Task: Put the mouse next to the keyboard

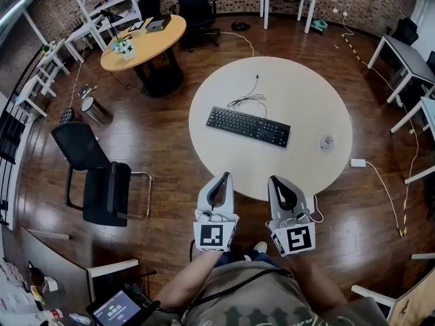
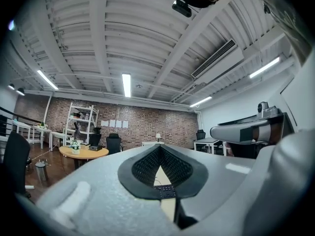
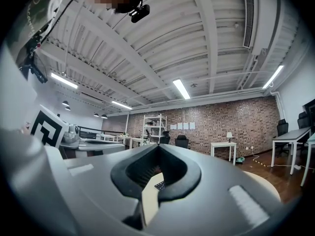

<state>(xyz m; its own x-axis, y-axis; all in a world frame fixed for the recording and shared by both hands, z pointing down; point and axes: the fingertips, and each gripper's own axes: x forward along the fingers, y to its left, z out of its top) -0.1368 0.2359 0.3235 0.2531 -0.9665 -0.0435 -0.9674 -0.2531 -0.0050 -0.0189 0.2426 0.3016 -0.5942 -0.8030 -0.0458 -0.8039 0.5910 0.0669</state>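
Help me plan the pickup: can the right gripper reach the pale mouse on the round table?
Probably yes: the small pale mouse lies on the beige round table, right of the black keyboard, with bare tabletop between it and the right gripper. Its shut fingers must open first.

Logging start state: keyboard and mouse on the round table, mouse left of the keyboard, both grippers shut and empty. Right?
No: the mouse lies right of the keyboard, as the head view shows. Both are on the round table; the left gripper and right gripper are shut and empty.
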